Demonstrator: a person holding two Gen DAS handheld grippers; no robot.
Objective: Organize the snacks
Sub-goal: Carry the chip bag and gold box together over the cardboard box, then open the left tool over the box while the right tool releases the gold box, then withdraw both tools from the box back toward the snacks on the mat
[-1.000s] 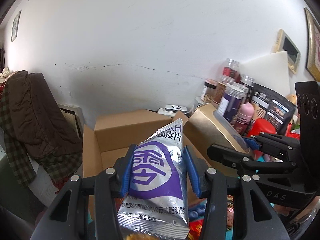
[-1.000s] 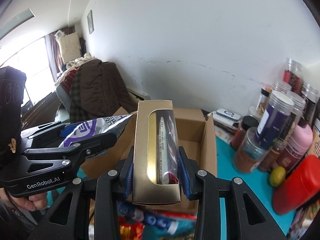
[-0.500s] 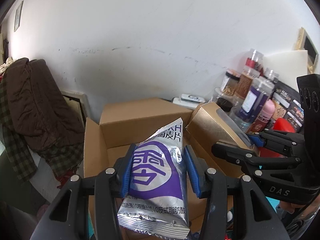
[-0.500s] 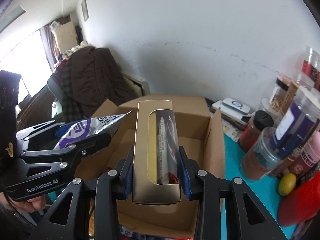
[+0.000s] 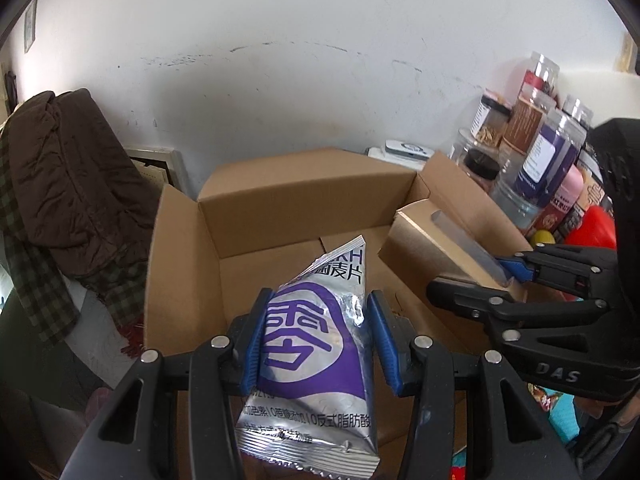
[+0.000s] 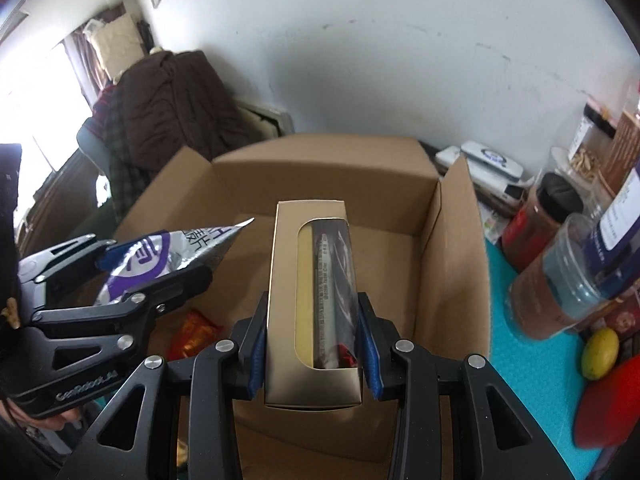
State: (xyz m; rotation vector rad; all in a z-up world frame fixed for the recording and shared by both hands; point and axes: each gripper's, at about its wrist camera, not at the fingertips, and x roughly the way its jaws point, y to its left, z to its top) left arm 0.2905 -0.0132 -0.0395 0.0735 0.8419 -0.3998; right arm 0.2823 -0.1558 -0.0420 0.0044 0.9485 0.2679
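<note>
Open brown cardboard box (image 6: 452, 264) holding an orange-red snack packet (image 6: 194, 330). Left hand-held gripper (image 5: 318, 344) pinching silver-purple foil pouch (image 5: 316, 364); right hand-held gripper (image 6: 314, 350) pinching windowed gold carton (image 6: 312, 304).

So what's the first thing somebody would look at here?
Probably the shiny silver and purple snack bag pinched in the left gripper, right up front. Next to it, the right gripper clamps a gold box with a window. Both hang over a big open cardboard box, with jars crowded to its right.
</note>
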